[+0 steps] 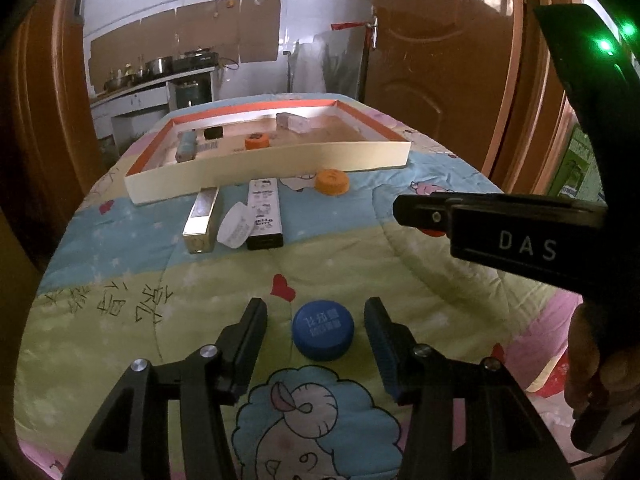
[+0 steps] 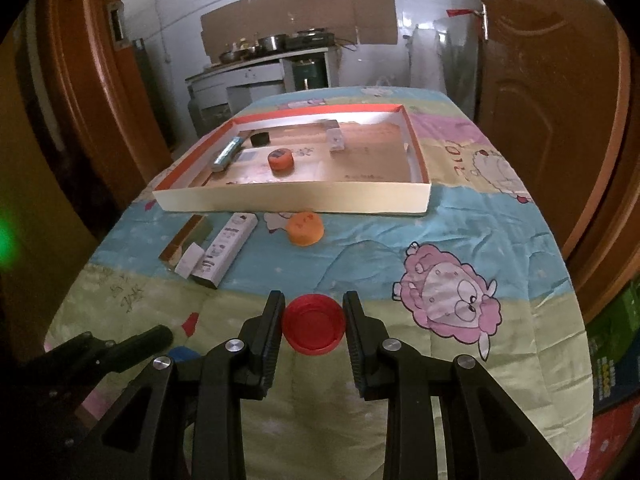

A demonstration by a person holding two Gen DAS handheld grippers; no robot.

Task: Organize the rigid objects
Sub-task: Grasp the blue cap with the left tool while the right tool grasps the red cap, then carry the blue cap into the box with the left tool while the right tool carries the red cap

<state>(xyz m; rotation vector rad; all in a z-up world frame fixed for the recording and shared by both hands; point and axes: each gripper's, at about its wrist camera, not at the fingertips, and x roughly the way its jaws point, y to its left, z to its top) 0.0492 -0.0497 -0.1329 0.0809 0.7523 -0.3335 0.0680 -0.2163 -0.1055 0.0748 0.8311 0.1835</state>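
- The red cap (image 2: 313,330) sits between the fingers of the right tongs (image 2: 313,312), which look clamped on its sides, open hollow facing up.
- The blue cap (image 1: 323,335) lies on the quilt (image 1: 360,248) between the left tongs (image 1: 316,320), whose fingers stand apart with gaps either side.
- Both caps look light, stiff and smooth; I would judge a squeeze across the round rim holds best, though a hard plastic edge may slip.
- Ahead of the tongs lie an orange cap (image 1: 332,182), a gold box (image 1: 202,220), a white cup (image 1: 234,226) and a printed box (image 1: 264,212).
- Beyond them the tray (image 1: 280,168) holds another orange cap (image 2: 281,160), a black cap (image 2: 260,138) and some small boxes.
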